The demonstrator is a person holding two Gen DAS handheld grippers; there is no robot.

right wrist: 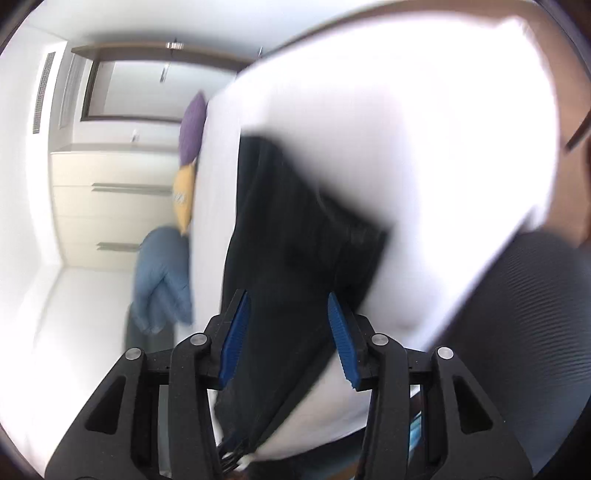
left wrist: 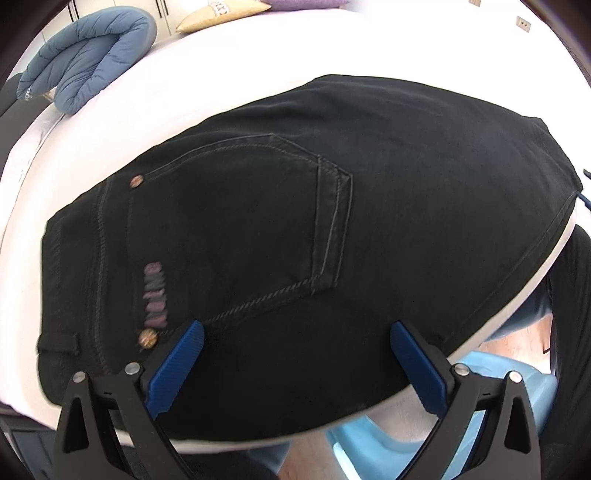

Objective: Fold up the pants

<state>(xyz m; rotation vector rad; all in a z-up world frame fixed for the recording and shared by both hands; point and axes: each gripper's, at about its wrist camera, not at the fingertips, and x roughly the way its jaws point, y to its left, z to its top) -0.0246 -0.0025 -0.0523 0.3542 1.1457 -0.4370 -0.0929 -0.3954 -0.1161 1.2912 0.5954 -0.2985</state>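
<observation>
Black jeans (left wrist: 295, 229) lie flat on a white bed (left wrist: 221, 66), back pocket and waistband up, folded into a broad block near the bed's front edge. My left gripper (left wrist: 295, 347) is open just above the jeans' near edge, its blue pads (left wrist: 184, 365) spread wide, holding nothing. In the right wrist view, which is tilted and blurred, the jeans (right wrist: 295, 240) run between the blue pads (right wrist: 341, 336) of my right gripper (right wrist: 288, 317). Its jaws stand apart over the cloth.
A folded blue quilt (left wrist: 88, 55) lies at the bed's far left; a beige pillow (left wrist: 221, 14) and a purple pillow (left wrist: 306, 3) at the far end. A light blue plastic stool (left wrist: 498, 398) stands below the bed's front edge. Cream drawers (right wrist: 110, 206) show behind.
</observation>
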